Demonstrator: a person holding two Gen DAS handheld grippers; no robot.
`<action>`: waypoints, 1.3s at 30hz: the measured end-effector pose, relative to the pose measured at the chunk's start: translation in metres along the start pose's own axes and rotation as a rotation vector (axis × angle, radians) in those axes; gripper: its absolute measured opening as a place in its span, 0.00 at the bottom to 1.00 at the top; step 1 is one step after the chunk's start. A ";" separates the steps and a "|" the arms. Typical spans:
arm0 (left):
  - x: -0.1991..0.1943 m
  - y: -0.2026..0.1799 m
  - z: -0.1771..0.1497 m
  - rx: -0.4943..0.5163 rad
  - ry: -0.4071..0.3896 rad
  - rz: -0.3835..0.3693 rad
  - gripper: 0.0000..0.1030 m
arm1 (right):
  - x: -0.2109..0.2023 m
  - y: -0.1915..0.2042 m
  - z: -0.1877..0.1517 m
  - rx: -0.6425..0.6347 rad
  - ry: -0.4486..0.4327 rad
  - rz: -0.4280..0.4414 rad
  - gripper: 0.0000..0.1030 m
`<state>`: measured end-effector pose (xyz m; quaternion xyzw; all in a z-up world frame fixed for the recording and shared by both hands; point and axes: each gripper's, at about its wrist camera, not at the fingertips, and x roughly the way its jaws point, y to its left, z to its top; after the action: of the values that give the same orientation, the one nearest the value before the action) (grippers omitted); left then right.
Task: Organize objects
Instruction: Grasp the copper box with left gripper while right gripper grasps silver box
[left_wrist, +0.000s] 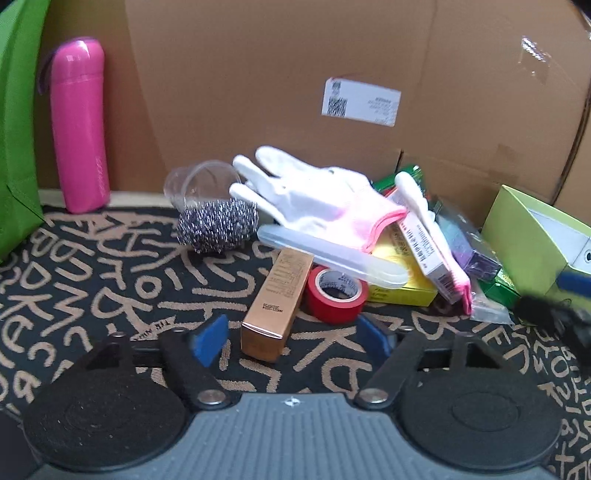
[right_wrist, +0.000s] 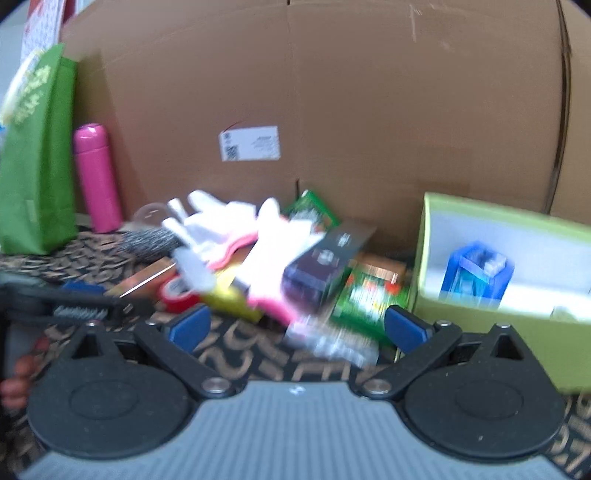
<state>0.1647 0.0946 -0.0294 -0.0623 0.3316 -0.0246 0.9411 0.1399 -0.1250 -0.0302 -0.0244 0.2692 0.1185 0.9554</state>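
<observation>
Nearest the left wrist camera, the left gripper stood with its blue-padded jaws parted, gripping nothing; the near end of a copper-coloured carton lay between the pads, clear of both. The carton was a long, glossy rectangular box resting on a black woven mat patterned with tan lettering. Just beyond it a red roll of tape lay on the mat, and a translucent plastic tube case rested across both. Behind them sat a coarse steel-wool scourer and a clear plastic cup tipped on its side. A white knit glove with a pink cuff draped over the heap of small boxes.

In the blurred right wrist view, the right gripper was likewise wide open and empty, in front of what seemed to be a crinkled clear packet. To its right stood an open lime-green box holding a blue container. Farthest back, a smooth pink flask stood upright against a brown cardboard wall, beside a green bag.
</observation>
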 end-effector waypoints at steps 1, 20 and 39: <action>0.002 0.002 0.001 -0.006 0.007 -0.005 0.72 | 0.008 0.002 0.004 -0.011 -0.003 -0.029 0.91; 0.019 0.016 0.013 -0.035 0.025 -0.117 0.51 | 0.091 0.025 0.031 -0.046 0.081 -0.227 0.70; 0.009 0.014 0.002 0.033 0.034 -0.078 0.24 | 0.072 0.004 0.009 0.217 0.046 -0.155 0.42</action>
<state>0.1729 0.1079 -0.0357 -0.0592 0.3445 -0.0676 0.9345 0.2029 -0.1050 -0.0602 0.0557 0.2998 0.0140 0.9523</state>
